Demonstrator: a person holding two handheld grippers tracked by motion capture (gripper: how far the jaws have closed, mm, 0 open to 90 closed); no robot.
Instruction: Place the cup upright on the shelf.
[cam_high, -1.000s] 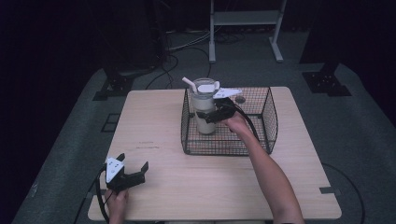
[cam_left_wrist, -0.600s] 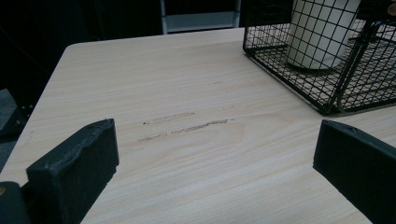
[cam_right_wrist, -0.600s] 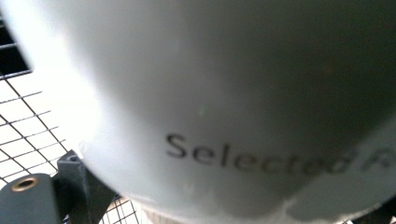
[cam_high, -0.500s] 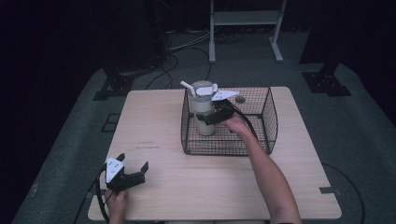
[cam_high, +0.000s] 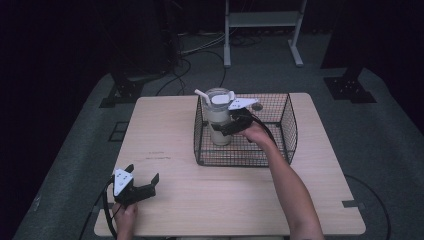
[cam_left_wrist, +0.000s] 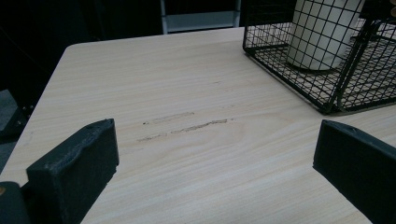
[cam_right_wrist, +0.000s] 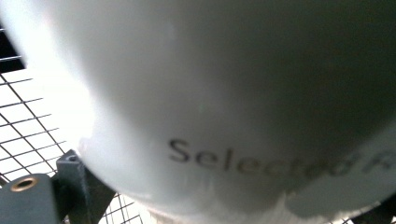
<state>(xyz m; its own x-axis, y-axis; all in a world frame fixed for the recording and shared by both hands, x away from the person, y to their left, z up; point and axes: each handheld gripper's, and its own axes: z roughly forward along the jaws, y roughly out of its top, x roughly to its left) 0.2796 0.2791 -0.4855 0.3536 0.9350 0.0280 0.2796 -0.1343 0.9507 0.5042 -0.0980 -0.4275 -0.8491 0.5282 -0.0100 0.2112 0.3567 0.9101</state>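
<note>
The cup (cam_high: 220, 120) stands upright inside the wire basket (cam_high: 285, 135) on the counter (cam_high: 165, 130). The right gripper (cam_high: 227, 127) clasps its mid-body; the left gripper (cam_high: 142, 186) rests wide apart. Smooth, probably light plastic, so grip mid-wall, gently.

- In the right gripper view the cup (cam_right_wrist: 224, 102) sits so near that its top and sides run off the frame, and its printed lettering blurs.
- In the left gripper view the wire basket (cam_left_wrist: 327, 70) is cut off at the right edge, hiding the cup's upper part.
</note>
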